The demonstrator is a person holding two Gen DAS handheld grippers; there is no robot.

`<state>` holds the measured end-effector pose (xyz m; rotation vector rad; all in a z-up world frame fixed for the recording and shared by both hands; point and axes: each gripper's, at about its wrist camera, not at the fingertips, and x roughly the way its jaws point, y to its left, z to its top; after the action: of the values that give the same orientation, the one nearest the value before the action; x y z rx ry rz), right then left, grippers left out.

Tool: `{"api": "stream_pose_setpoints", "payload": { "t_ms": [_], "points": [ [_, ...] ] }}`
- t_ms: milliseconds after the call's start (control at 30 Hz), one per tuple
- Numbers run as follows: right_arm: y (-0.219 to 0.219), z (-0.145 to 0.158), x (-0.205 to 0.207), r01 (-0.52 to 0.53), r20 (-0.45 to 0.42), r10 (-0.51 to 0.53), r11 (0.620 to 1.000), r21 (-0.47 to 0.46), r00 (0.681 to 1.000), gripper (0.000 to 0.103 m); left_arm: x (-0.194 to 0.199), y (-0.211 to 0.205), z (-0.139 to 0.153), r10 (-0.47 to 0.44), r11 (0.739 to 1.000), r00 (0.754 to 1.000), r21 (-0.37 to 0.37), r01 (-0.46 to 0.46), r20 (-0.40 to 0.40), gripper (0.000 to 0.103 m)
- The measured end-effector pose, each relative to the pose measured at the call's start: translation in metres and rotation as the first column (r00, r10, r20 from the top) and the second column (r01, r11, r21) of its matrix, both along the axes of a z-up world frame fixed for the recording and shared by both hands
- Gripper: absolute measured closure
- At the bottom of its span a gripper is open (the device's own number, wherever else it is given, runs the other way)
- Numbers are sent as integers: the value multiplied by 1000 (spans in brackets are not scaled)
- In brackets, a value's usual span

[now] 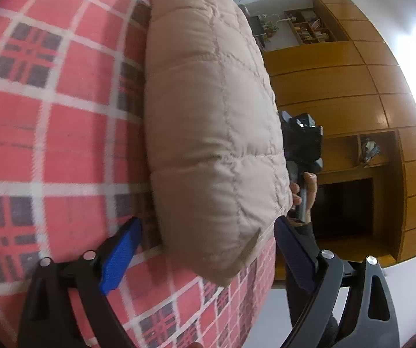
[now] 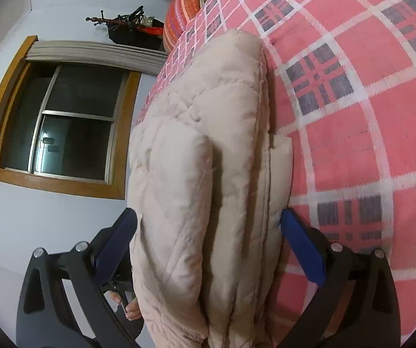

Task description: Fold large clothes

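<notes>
A beige quilted puffer jacket lies folded into a thick bundle on the red plaid bed cover, near the bed's edge. My left gripper is open, its blue fingers straddling one end of the bundle with small gaps on both sides. At the opposite end, my right gripper is open around the jacket, its fingers close against the padded layers. In the left wrist view, the right gripper's body and a hand show past the bundle.
The bed cover stretches wide beyond the jacket. An orange pillow lies at the bed's far end. Wooden wall cabinets face one side; a window and a coat rack stand on the other.
</notes>
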<state>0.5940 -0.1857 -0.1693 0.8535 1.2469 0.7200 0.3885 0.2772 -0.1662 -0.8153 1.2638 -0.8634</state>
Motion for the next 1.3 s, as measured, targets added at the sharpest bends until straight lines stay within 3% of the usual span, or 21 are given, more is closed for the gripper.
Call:
{"api": "stream_pose_setpoints", "payload": {
  "t_ms": [67,500,533,567,667,733,867,1067,1300],
  "points": [
    [0,-5,-3,-4,3,4,1000,-1,1000,4,3,-6,-1,-10,1000,1000,-17,10,-7,10],
    [11,-9,7,-35,27,35,999,7,999,5,7,-29,5,2,999,1000,53,-2,5,11],
    [12,-9,7,-33,34,33,999,1,999,11,8,-31,7,-3,998,1000,70,2,8,16],
    [14,-9,6,-39,37,39,999,-5,999,33,8,-31,7,-6,997,1000,77,5,5,20],
    [15,-9,2,-44,39,44,999,14,998,52,8,-35,9,-9,996,1000,88,10,-6,28],
    [15,-5,-3,-40,52,39,999,19,998,58,9,-35,13,-14,995,1000,103,13,0,33],
    [18,6,-10,-20,73,19,1000,18,997,64,8,-36,26,-22,992,999,125,18,24,40],
    [35,32,-34,-4,119,-1,999,37,993,65,-3,-21,46,-41,991,997,129,32,67,41],
    [84,52,-95,-46,162,34,996,72,986,65,-26,-7,53,-61,984,993,172,43,98,41]
  ]
}}
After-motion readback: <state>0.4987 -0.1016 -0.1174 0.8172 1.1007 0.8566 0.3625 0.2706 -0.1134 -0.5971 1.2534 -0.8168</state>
